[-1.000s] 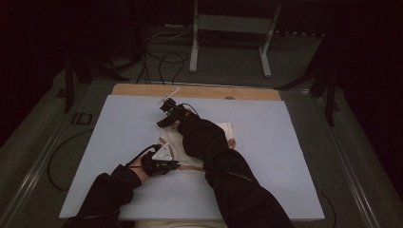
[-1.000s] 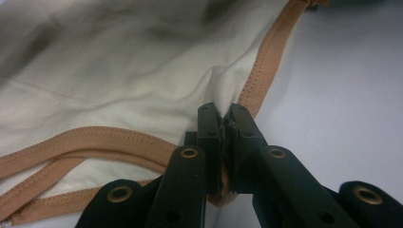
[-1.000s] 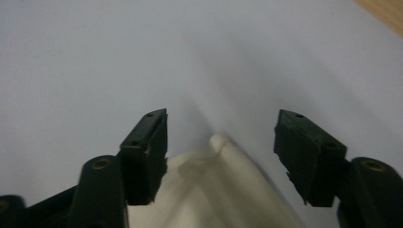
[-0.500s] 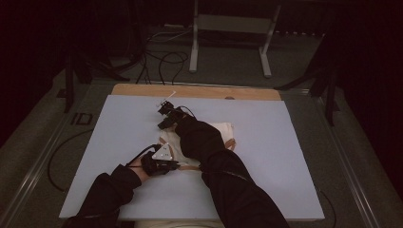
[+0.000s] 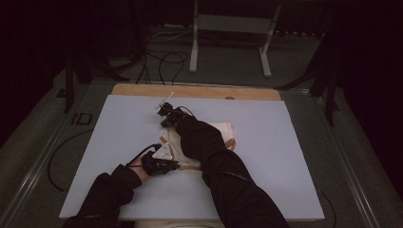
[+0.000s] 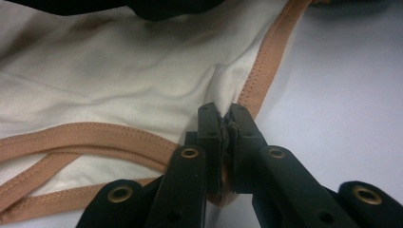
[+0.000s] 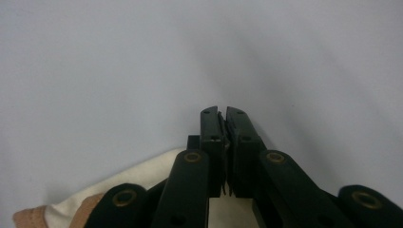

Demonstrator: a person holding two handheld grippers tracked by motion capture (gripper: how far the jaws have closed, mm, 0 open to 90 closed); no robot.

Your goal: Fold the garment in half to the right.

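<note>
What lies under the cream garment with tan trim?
The garment lies flat on the pale sheet covering the table. The right sleeve covers its middle; anything beneath the cloth is hidden.

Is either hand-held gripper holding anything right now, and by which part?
The left hand-held gripper is shut on the tan trim of the cream garment, at its edge. The right hand-held gripper is shut, with nothing visible between its jaws.

Cream garment (image 5: 216, 135) on table (image 5: 294, 156), L tool (image 5: 159, 164) at near edge, R tool (image 5: 166, 114) at far corner
</note>
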